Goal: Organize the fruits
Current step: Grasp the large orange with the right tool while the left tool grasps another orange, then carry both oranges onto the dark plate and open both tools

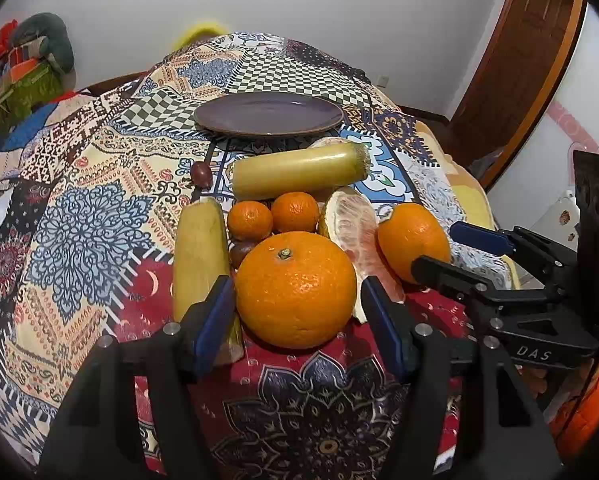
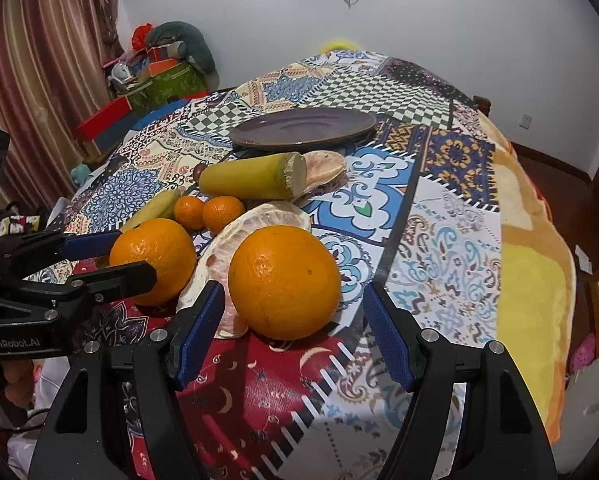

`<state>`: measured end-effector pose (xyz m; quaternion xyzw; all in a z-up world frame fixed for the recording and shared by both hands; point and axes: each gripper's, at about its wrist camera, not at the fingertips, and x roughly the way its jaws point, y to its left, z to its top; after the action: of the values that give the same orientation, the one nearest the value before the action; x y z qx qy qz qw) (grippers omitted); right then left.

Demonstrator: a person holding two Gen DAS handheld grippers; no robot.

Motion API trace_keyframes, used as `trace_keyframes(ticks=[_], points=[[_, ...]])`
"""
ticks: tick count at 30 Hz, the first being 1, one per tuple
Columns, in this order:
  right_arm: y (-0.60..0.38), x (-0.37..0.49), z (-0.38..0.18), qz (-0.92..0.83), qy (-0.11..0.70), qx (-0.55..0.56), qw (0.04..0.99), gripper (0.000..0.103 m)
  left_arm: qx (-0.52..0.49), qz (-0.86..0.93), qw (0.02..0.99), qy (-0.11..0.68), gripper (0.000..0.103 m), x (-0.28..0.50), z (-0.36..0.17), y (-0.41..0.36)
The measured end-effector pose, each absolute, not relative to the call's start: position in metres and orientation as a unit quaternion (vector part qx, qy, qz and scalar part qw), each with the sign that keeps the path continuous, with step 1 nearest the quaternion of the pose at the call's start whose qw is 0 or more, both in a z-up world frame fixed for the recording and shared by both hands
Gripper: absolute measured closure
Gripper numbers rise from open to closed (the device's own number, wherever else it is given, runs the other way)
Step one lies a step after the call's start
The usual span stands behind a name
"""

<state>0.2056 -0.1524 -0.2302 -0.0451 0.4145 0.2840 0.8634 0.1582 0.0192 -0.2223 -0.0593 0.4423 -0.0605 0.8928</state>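
L gripper (image 1: 297, 316) fingers wide round orange (image 1: 295, 288); R gripper (image 2: 295, 316) likewise.

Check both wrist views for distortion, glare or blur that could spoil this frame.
Left wrist: strong fisheye bending, dark corners; big orange sharp, soft glare on the plate. Right wrist: same bending; orange between the tongs crisp, its plate faintly glossy.

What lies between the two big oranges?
A peeled pomelo piece sits between the left orange and the right orange; both wrist views show it.
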Motion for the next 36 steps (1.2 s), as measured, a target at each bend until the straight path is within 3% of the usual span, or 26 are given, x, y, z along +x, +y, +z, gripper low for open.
trace_keyframes(ticks=[24, 36], points=[[-0.159, 0.217, -0.237, 0.304, 0.440, -0.007, 0.845, 0.043, -0.019, -0.050, 0.889, 0.454, 0.034, 0.188, -0.237, 0.014], [-0.166, 0.225, -0.204, 0.295, 0.396, -0.005, 0.870, 0.043, -0.045, -0.054, 0.907, 0.415, 0.035, 0.183, -0.197, 0.023]])
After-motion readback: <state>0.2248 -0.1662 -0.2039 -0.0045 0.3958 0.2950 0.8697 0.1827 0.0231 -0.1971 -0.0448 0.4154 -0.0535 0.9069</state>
